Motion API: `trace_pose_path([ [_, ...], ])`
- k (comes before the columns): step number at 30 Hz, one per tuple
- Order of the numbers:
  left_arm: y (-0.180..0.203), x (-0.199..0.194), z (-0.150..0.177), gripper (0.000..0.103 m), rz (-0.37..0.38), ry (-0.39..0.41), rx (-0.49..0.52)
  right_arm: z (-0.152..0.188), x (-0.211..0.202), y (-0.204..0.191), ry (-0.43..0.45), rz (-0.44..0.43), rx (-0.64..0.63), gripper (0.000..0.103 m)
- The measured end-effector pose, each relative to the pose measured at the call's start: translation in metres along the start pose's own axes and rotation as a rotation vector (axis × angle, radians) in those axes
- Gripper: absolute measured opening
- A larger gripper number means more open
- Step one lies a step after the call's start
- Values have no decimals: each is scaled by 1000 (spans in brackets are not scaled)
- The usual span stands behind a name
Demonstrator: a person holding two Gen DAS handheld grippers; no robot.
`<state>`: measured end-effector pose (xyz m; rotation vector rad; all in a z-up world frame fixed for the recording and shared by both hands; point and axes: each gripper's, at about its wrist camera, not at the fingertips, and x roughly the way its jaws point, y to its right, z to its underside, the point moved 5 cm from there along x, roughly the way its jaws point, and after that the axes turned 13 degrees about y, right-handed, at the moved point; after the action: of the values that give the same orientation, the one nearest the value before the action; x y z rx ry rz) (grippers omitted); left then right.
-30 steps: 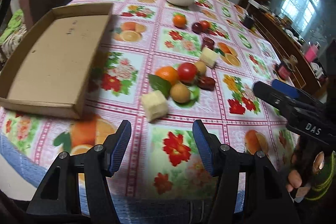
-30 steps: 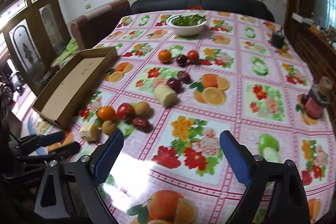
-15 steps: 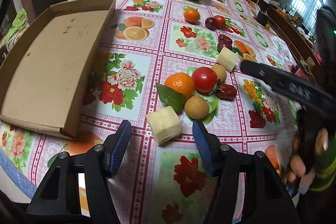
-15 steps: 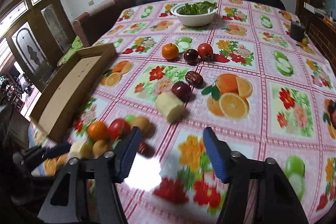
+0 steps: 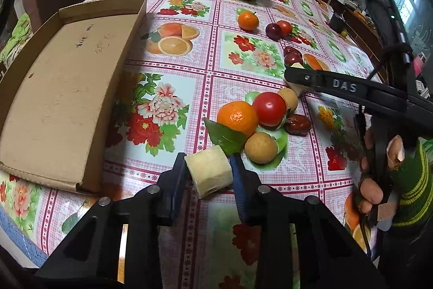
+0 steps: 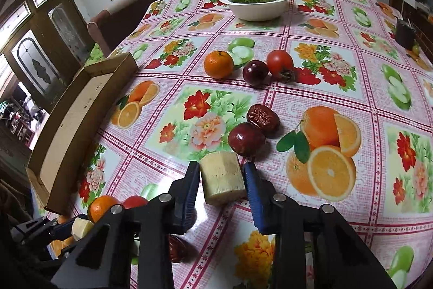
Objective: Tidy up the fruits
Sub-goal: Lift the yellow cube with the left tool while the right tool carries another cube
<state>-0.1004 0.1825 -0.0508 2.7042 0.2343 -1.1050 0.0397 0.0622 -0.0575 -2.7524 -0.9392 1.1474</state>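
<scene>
L gripper [image 5: 208, 172] & R gripper [image 6: 222, 182] each pinch a pale chunk [image 5: 209, 171], undersides hidden.

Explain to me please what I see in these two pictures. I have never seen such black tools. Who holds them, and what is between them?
No robot is here. A person holds two hand grippers, each with a fisheye camera looking forward along its two fingers.

In the left wrist view, the left gripper has a pale cut chunk between its fingers; they seem closed on it. Beside the chunk lie an orange, a tomato and a date. A cardboard tray sits left of them. The person's right hand shows at the right edge.

In the right wrist view, the right gripper brackets a second pale chunk, near a dark plum. A bowl of greens stands far back on the flowered tablecloth.
</scene>
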Motion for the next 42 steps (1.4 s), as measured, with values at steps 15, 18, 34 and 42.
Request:
trace_pose_path([
  [15, 7, -33, -20, 29, 15, 76, 29, -3, -50, -11, 70, -23, 10, 32],
  [18, 2, -37, -23, 29, 8, 88, 24, -4, -55, -19, 77, -35, 3, 32],
  [34, -52, -54, -37, 30, -85, 146, -42, -26, -63, -93, 119, -158, -80, 32],
  [42, -88, -60, -41, 30, -138, 165, -93, -26, -55, -124, 103, -217, -100, 32],
])
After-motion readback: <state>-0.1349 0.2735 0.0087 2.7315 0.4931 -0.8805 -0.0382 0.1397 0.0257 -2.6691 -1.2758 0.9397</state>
